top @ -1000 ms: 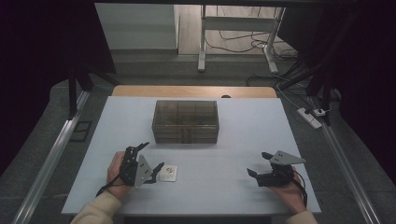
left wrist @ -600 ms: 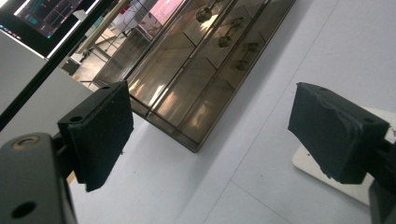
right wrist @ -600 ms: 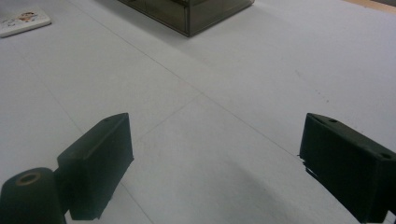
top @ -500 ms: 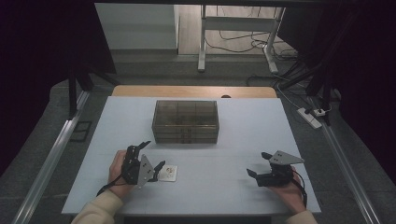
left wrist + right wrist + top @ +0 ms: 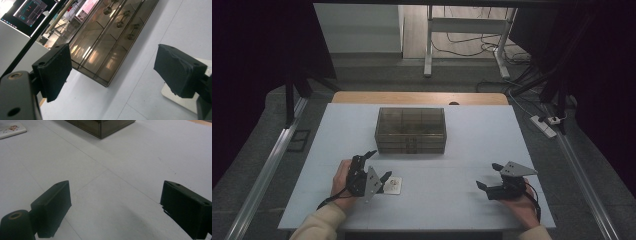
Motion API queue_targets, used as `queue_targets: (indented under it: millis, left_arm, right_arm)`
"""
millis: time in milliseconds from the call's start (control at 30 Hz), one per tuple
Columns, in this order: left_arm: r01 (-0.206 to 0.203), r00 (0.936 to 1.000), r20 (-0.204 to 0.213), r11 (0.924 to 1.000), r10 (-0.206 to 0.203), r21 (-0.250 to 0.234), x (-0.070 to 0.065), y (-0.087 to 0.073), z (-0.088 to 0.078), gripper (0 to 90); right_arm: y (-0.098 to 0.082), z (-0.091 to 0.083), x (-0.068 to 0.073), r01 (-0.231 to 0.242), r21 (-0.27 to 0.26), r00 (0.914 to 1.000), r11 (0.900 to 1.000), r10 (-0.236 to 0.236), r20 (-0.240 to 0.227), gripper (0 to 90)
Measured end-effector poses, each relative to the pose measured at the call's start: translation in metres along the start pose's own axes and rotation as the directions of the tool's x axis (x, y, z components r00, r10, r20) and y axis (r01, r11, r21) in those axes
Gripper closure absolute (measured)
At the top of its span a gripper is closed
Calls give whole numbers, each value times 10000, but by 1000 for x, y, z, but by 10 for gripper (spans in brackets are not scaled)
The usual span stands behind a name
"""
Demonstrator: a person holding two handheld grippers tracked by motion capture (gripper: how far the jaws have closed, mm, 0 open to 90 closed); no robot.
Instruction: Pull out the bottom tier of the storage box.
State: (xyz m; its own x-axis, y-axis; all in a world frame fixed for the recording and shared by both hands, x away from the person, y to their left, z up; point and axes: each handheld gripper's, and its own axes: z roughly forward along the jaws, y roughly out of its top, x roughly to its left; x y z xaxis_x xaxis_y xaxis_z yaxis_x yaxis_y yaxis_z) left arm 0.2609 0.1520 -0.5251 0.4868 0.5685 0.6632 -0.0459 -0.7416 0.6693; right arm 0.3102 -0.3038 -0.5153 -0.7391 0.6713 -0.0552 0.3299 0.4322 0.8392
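A clear brownish compartment box (image 5: 411, 130) stands mid-table, its lid shut, with small metal parts in some cells (image 5: 107, 37). A small white card (image 5: 393, 185) lies flat in front of it, to the left. My left gripper (image 5: 378, 165) is held on its side just left of the card, open and empty; in the left gripper view (image 5: 117, 70) its right jaw overlaps the card (image 5: 175, 98). My right gripper (image 5: 488, 175) rests near the front right, open, with bare table between its jaws (image 5: 117, 205). The box corner (image 5: 102, 126) and the card (image 5: 11, 128) lie far ahead of it.
The white table (image 5: 472, 140) ends at a wooden strip (image 5: 419, 98) at the back. Metal rails (image 5: 267, 170) run along both sides. A power strip (image 5: 544, 125) and cables lie on the floor at the right.
My left gripper has edged slightly right, toward the card. The right gripper has stayed put.
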Motion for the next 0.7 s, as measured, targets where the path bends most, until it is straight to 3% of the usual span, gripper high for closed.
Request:
queue_targets:
  millis: [700]
  left_arm:
    - [-1061,9939,-330,9942,1055,-157,-11,5,12,154]
  right_arm:
    - [0,0,0,68,71,10000,10000,-68,10,95]
